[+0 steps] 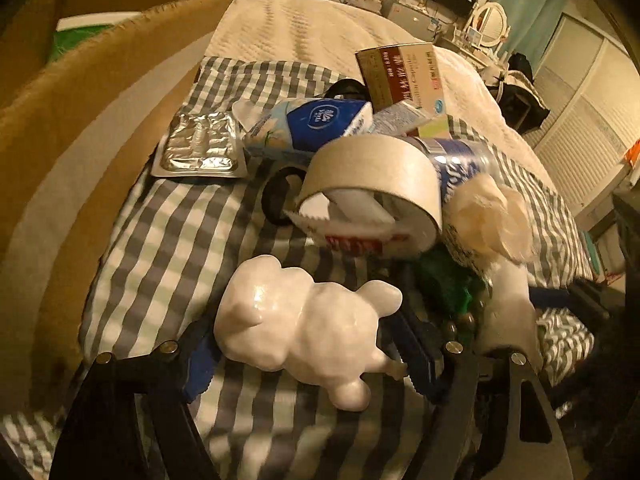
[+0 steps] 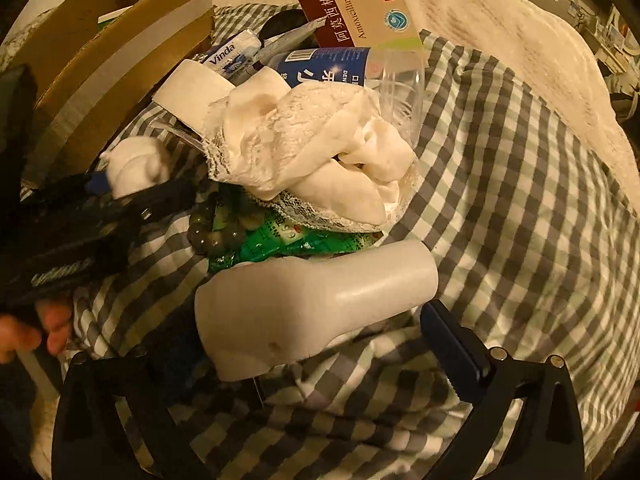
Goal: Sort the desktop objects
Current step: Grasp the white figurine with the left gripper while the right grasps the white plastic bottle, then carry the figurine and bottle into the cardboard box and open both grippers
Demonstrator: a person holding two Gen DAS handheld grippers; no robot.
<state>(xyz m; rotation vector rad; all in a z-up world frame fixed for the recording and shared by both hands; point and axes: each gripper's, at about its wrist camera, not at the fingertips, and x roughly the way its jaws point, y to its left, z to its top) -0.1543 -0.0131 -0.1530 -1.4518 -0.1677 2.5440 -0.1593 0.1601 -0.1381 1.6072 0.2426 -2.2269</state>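
A glossy white bear-shaped figurine (image 1: 304,328) lies between the blue pads of my left gripper (image 1: 308,356), which is shut on it just above the checked cloth (image 1: 168,240). In the right wrist view the same figurine (image 2: 136,168) shows in the left gripper (image 2: 112,196) at the left. My right gripper (image 2: 304,340) stands open around a white plastic bottle-like object (image 2: 312,300) that rests on the cloth. Its right fingertip (image 2: 444,336) is clear of the object, and the left one is hidden behind it.
A cardboard box (image 1: 80,120) stands open at the left. The pile behind holds a tape roll (image 1: 372,172), a blister pack (image 1: 200,146), a tissue pack (image 1: 316,124), a medicine box (image 2: 360,4), crumpled white cloth (image 2: 320,152), a green packet (image 2: 280,244) and beads (image 2: 216,232). A hand (image 2: 24,332) is at the left.
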